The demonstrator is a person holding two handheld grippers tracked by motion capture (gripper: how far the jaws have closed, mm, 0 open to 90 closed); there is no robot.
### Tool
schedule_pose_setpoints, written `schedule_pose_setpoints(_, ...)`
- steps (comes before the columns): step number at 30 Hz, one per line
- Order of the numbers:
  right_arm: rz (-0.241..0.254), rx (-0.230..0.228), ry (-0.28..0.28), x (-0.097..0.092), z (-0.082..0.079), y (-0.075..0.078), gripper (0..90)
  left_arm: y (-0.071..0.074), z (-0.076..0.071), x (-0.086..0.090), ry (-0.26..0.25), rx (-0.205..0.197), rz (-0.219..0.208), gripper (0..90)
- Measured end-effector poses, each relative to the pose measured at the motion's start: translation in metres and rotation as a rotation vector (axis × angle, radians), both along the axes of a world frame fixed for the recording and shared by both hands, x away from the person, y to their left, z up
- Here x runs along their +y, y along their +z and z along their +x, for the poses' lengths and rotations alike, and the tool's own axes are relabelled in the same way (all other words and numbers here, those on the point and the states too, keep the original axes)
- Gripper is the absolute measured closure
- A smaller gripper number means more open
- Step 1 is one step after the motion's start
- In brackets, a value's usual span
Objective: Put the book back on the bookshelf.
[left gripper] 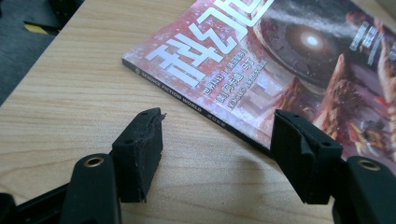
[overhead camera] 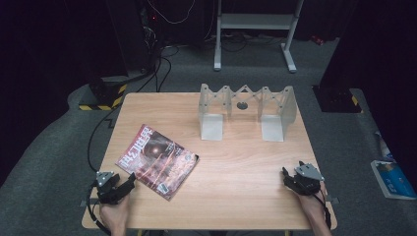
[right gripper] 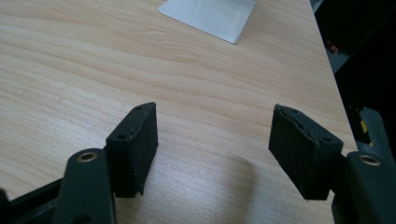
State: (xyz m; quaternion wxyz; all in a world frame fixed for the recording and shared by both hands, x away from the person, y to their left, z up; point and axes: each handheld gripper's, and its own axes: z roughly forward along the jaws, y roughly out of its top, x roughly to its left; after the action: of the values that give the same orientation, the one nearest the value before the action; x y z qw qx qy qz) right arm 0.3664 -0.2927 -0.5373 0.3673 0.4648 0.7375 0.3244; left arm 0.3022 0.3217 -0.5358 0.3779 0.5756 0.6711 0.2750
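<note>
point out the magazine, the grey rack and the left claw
magazine [overhead camera: 157,161], high view, middle of the cover
grey rack [overhead camera: 246,111], high view, zigzag back wall
left claw [left gripper: 215,154], left gripper view, midway between its open fingertips

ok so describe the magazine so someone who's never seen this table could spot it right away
On the wooden table, look at the near left part, just ahead of the left gripper. The magazine lies flat and askew, its reddish space-art cover unlike the pale grey rack farther back.

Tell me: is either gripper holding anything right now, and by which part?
Nothing is held. The left gripper stands open at the magazine spine; the right gripper is open above bare table.
</note>
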Motion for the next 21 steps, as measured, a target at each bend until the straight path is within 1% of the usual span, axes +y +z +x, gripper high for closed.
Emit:
schedule_pose_setpoints(1,-0.003,-0.003,0.000,0.000,0.000,0.000,32.7,0.000,0.000,0.001,-0.001,0.001,-0.009,34.2)
schedule_pose_setpoints(5,-0.010,-0.009,0.002,0.001,-0.001,0.000,32.7,0.001,0.001,0.001,-0.002,0.008,-0.014,33.9)
schedule_pose_setpoints(7,-0.009,-0.009,0.000,0.001,-0.001,0.000,32.7,0.002,0.001,0.002,-0.002,0.019,-0.019,33.1)
schedule_pose_setpoints(9,-0.010,-0.010,0.003,0.001,-0.001,-0.001,32.7,0.004,0.001,0.002,0.001,0.027,-0.032,32.9)
schedule_pose_setpoints(12,-0.010,-0.009,0.003,0.001,-0.001,0.000,32.7,0.006,0.000,0.000,0.000,-0.001,-0.062,34.5)
schedule_pose_setpoints(15,-0.010,-0.009,0.002,0.001,-0.001,0.000,32.7,0.008,0.002,-0.002,-0.005,-0.001,-0.056,34.4)
schedule_pose_setpoints(17,-0.009,-0.008,0.002,0.001,-0.001,0.000,32.7,0.009,0.003,-0.004,-0.004,0.005,-0.063,34.2)
schedule_pose_setpoints(21,-0.009,-0.009,0.002,0.001,0.000,0.000,32.8,0.010,0.006,-0.004,0.005,0.017,-0.058,33.6)
